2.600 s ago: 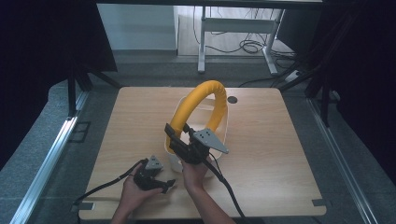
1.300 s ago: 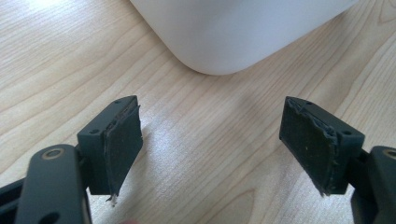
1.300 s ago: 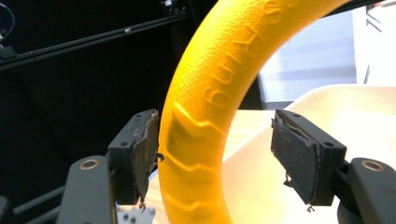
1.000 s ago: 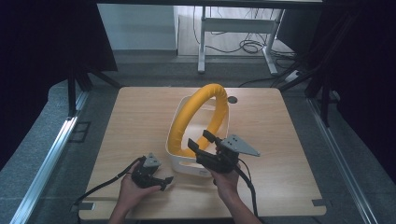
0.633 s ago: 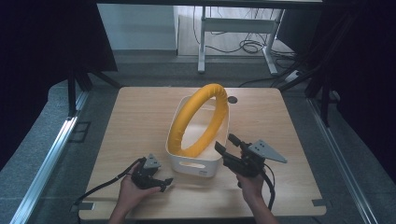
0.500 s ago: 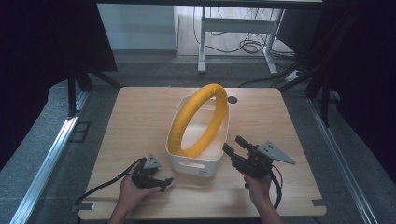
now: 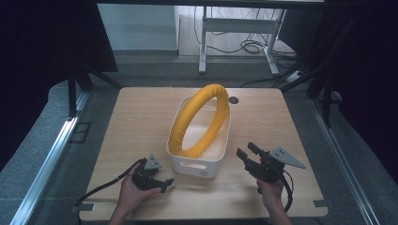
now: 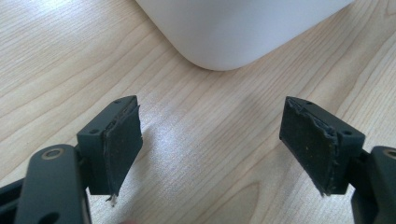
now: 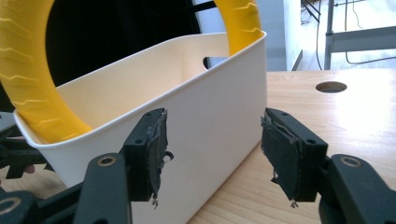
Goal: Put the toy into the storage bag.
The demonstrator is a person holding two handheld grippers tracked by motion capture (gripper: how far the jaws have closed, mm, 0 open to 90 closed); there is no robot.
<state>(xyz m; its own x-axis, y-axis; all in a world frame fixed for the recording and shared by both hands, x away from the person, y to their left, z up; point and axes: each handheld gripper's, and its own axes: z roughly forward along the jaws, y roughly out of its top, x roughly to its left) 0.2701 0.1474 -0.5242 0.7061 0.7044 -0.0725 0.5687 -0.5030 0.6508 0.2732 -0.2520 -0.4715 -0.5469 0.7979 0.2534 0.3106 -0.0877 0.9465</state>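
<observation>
Here, in the high view, a yellow ring point(image 7: 202, 123) is standing on edge inside a white bin point(image 7: 199, 162) at the centre of the frame, its top rising above the rim and leaning toward the upper right. The bin is sitting on a wooden table point(image 7: 131, 122). At lower right, the right hand-held gripper point(image 7: 247, 152) is pointing at the bin's side; its jaws have just been closing, are standing partly apart, and are holding nothing. At lower left, the left hand-held gripper point(image 7: 166, 183) is resting low, apparently on the table, jaws wide and empty, near the bin's corner.
</observation>
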